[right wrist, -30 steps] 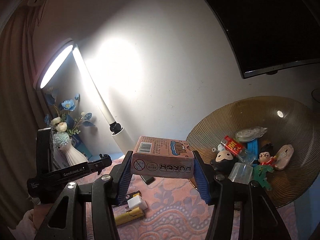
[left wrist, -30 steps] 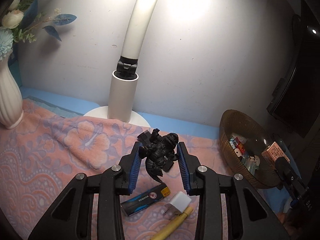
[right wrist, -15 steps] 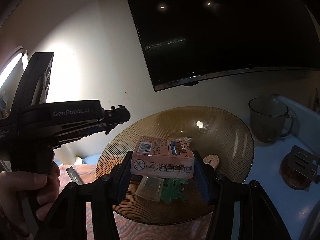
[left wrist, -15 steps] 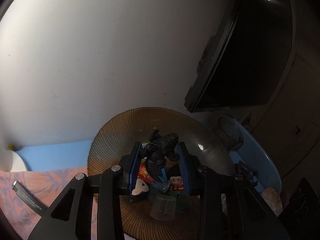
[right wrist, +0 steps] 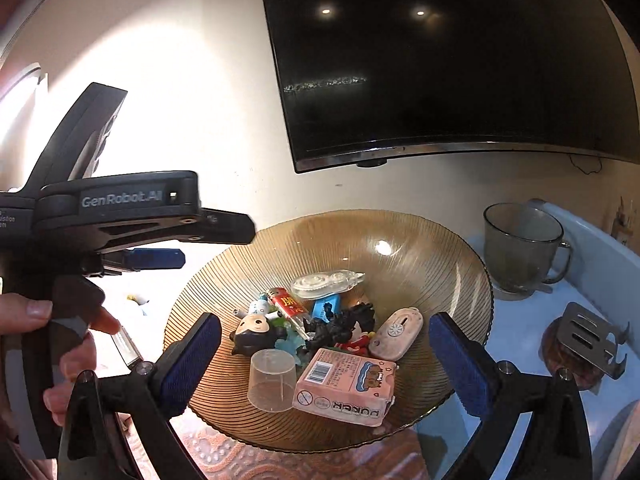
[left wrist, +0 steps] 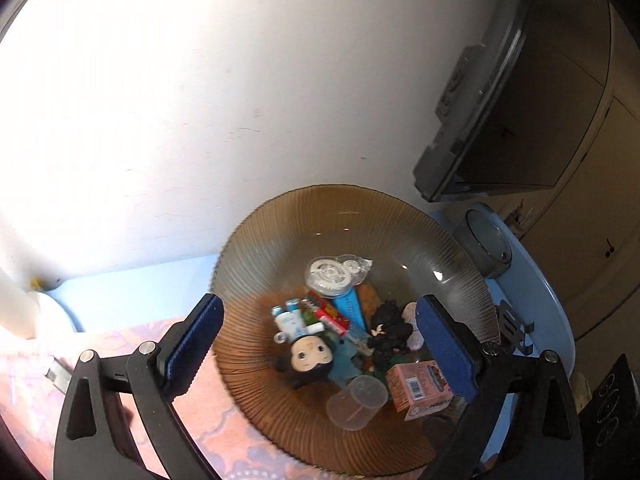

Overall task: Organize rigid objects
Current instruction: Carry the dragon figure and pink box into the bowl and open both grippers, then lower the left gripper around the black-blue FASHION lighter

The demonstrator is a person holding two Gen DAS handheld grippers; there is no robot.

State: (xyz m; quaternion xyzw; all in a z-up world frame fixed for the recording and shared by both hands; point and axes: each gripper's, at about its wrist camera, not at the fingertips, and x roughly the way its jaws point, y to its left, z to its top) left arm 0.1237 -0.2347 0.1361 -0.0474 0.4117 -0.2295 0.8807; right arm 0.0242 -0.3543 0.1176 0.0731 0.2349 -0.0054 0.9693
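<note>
Behind the counter [right wrist: 560,320] hung a dark screen [right wrist: 440,60]. At frame centre sat the bowl [right wrist: 400,232], holding box [right wrist: 344,388] and figure [left wrist: 388,336]. Both grippers, left [left wrist: 320,344] and right [right wrist: 324,360], gaped empty: drop done; next, fetch another item.

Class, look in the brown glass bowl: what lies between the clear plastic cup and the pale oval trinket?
In the right wrist view, the pink poker card box lies between the clear plastic cup and the pale oval trinket, all inside the brown glass bowl.
</note>
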